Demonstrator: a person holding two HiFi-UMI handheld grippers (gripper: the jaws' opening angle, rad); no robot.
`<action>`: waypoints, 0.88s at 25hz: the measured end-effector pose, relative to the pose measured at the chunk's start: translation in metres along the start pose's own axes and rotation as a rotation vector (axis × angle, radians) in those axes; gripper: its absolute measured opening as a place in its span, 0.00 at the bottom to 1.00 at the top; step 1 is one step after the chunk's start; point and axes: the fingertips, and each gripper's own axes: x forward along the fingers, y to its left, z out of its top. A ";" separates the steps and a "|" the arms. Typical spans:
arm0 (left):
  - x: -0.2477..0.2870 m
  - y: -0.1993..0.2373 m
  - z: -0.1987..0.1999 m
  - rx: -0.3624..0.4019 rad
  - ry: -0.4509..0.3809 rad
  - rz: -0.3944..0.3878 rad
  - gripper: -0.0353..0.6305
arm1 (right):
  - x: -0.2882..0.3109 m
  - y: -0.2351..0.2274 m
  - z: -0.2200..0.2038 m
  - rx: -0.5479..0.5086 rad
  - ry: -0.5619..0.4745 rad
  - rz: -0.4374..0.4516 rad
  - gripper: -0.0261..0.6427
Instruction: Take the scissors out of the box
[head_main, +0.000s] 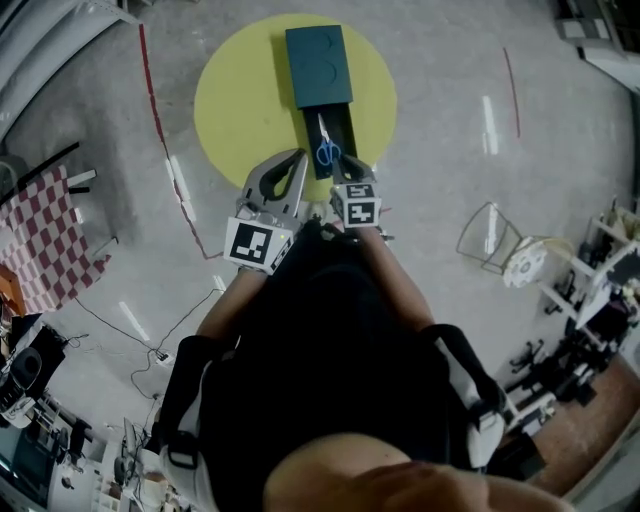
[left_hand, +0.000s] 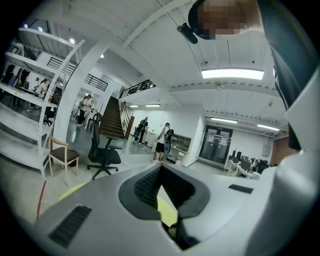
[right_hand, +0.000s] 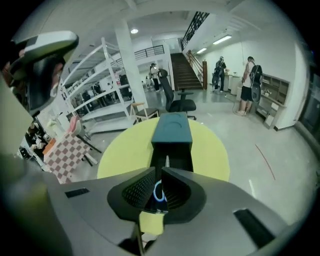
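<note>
On the round yellow table (head_main: 240, 100) lies a dark teal box (head_main: 318, 65), its drawer (head_main: 342, 128) slid out toward me. Scissors (head_main: 326, 150) with blue handles rest in the drawer, blades pointing at the box. My right gripper (head_main: 337, 178) hovers just above the handles, tilted down; in the right gripper view its jaws (right_hand: 158, 169) stand a narrow slit apart, holding nothing, with the blue scissors (right_hand: 159, 192) showing behind them and the box (right_hand: 171, 129) beyond. My left gripper (head_main: 298, 157) is shut and empty beside the drawer's left side, pointing nearly level (left_hand: 161, 167).
A red-and-white checkered object (head_main: 45, 240) stands on the floor at left. A wire frame (head_main: 488, 235) and a white spool (head_main: 525, 262) sit at right. An office chair (left_hand: 102, 152), a wooden chair (left_hand: 62, 155), shelving and people stand in the hall beyond.
</note>
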 end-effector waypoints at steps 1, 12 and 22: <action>0.003 0.004 -0.001 -0.003 0.003 0.001 0.05 | 0.009 -0.001 -0.005 -0.001 0.032 -0.002 0.09; 0.022 0.038 -0.010 -0.040 0.039 0.026 0.05 | 0.086 -0.016 -0.060 0.026 0.371 0.003 0.17; 0.033 0.063 -0.012 -0.065 0.058 0.052 0.05 | 0.106 -0.006 -0.082 0.094 0.557 0.070 0.21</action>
